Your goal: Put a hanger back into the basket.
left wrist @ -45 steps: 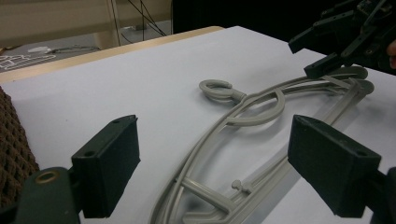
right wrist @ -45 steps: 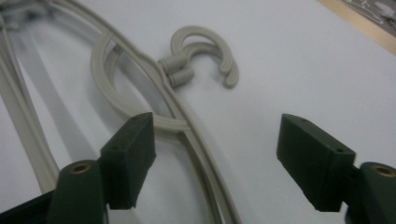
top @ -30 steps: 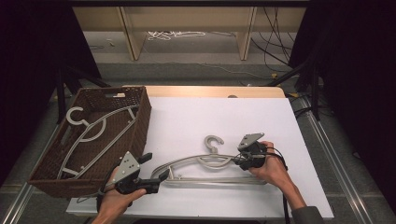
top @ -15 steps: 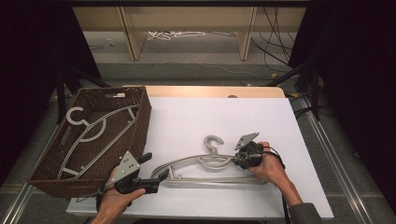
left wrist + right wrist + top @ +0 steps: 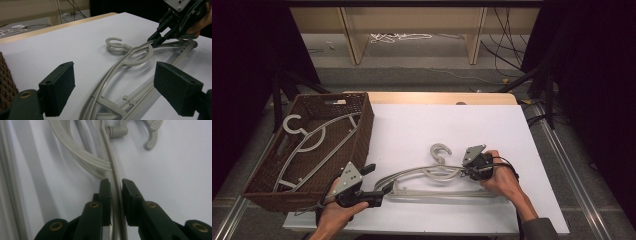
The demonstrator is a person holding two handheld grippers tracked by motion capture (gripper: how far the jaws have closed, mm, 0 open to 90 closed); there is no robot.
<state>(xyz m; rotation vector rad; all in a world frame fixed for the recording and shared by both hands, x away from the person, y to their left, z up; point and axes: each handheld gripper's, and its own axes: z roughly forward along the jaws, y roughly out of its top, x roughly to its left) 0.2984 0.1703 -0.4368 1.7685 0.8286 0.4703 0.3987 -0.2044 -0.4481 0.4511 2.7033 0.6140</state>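
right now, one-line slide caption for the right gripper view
Right gripper pinches a thin arm of the grey plastic hanger lying on the white table.

L tool [image 5: 379, 189]: our L hand [image 5: 337, 215] holds it low at the near edge, jaws spread wide, pointing right twd the other tool. R tool [image 5: 466, 171]: our R hand [image 5: 502, 179] wraps it from behind, forearm coming up from bottom right, jaws nearly together w/ a thin gap.

A white-topped table [image 5: 422, 130] carries a brown wicker basket [image 5: 362, 135] at its left edge and grey plastic hangers [image 5: 437, 175] lying flat near the front.
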